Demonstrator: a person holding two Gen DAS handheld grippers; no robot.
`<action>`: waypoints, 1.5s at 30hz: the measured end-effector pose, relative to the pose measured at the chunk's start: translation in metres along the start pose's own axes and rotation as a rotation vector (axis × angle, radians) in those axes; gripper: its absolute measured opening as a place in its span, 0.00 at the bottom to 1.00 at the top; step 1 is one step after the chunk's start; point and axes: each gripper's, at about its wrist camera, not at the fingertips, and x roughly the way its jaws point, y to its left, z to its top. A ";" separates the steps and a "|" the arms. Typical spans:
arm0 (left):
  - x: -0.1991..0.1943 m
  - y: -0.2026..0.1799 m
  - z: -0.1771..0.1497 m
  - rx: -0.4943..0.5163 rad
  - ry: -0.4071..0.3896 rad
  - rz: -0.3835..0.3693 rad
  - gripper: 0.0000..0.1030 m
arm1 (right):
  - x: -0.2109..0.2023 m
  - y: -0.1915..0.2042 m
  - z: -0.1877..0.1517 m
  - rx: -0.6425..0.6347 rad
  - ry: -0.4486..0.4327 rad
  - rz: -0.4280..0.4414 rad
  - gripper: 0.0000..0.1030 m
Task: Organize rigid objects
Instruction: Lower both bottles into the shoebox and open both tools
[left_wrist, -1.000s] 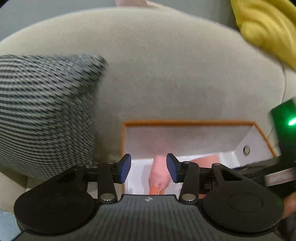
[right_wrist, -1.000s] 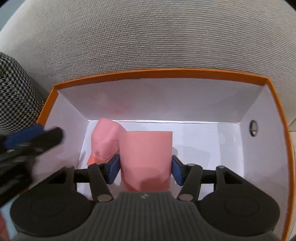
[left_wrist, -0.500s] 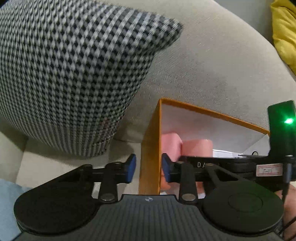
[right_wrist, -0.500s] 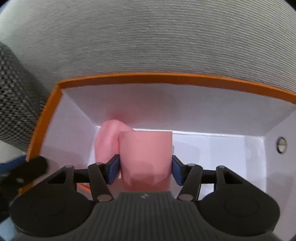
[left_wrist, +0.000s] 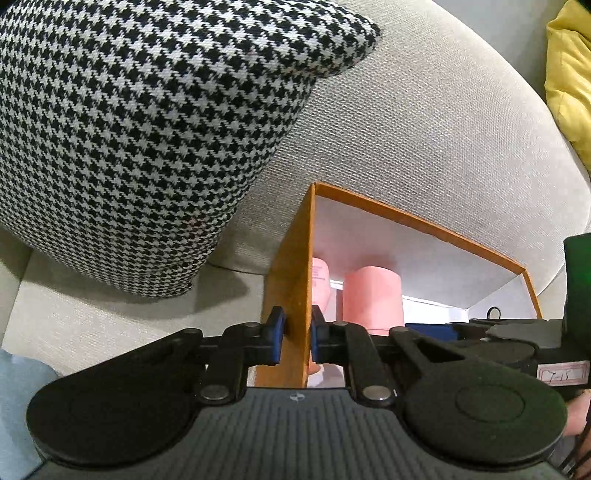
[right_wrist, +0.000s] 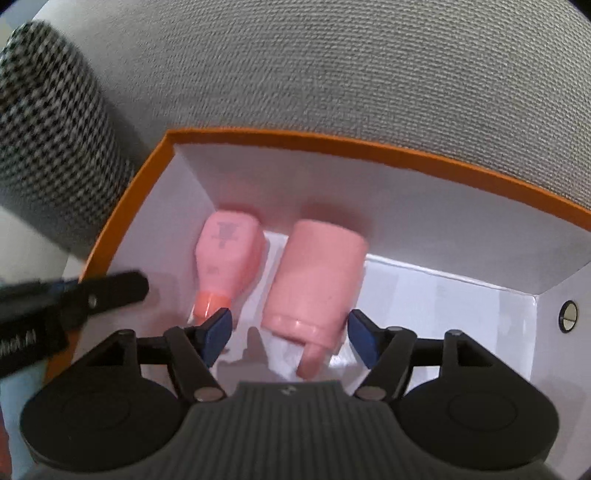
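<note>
An orange box with a white inside (right_wrist: 369, 151) sits on a grey sofa. Two pink bottles lie in it: a larger one (right_wrist: 314, 280) and a smaller one with an orange cap (right_wrist: 229, 254) to its left. My right gripper (right_wrist: 290, 332) is open just above the larger bottle, which lies free between the fingers. My left gripper (left_wrist: 294, 332) is shut on the box's left wall (left_wrist: 291, 280). It also shows at the left of the right wrist view (right_wrist: 92, 291). The larger bottle (left_wrist: 371, 299) and the smaller one (left_wrist: 319, 280) show in the left wrist view.
A black-and-white houndstooth cushion (left_wrist: 140, 129) leans on the sofa back (left_wrist: 424, 129), just left of the box. A yellow cushion (left_wrist: 569, 74) is at the far right. A light blue cloth (left_wrist: 14, 398) lies at the lower left.
My right gripper opened and let go of the larger pink bottle, which now lies in the box. My left gripper moved left out of the box and closed on its left wall.
</note>
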 end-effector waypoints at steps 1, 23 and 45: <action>0.003 -0.011 -0.005 -0.002 -0.002 0.004 0.15 | 0.000 0.000 -0.001 -0.009 0.000 0.002 0.63; 0.015 -0.030 0.001 0.009 -0.010 0.000 0.15 | 0.001 0.047 -0.008 -0.510 0.011 -0.073 0.59; -0.043 -0.062 -0.018 0.162 -0.168 0.039 0.21 | -0.120 0.059 -0.056 -0.459 -0.137 -0.065 0.62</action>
